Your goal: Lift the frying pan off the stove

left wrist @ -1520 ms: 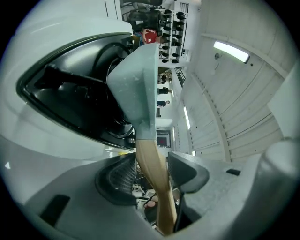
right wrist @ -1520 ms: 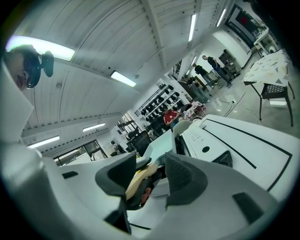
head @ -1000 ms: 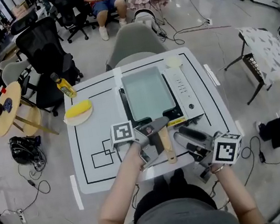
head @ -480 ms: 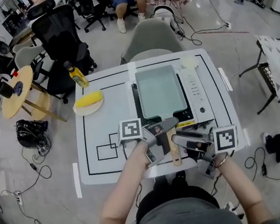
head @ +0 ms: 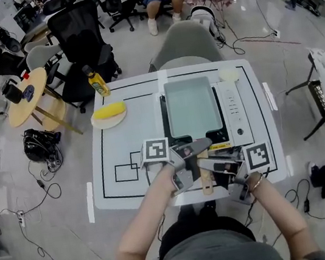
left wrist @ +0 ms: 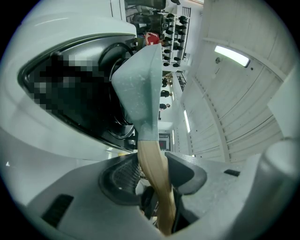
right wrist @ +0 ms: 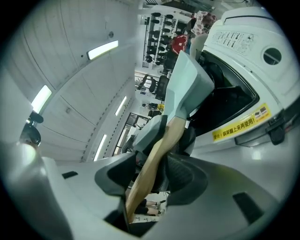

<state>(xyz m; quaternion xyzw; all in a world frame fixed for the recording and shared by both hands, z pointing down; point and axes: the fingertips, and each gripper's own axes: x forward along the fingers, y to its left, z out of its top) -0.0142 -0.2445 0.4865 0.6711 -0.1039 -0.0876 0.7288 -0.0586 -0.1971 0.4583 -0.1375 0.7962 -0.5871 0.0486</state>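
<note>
My left tool point(left wrist: 151, 168) is clamping the wooden handle point(head: 206, 180) of the frying pan point(head: 191, 106), with both pads sitting tight on the wood just below the point where it joins the pale green metal neck. My right tool point(right wrist: 154, 171) is reaching in from the other side. Its jaws have just been closing, and the same handle is running slantwise between them. They are standing a little wider than the wood, though, and I am not seeing both pads press on it yet, so I am judging this grip as unfinished. From the head view, the two tools are meeting on the handle from opposite sides, the left one nearer the pan and the right one nearer the free end. The handle's long axis is pointing straight back at me, across both tools. The pan itself is lying ahead of them, resting flat on the stove point(head: 233, 108), which is sitting on the far right part of the white table point(head: 134, 143). Since all the pan's weight is lying beyond both grips, I am expecting the far end to want to dip as I lift. The right tool should be closing firmly on the handle before I raise it.
</note>
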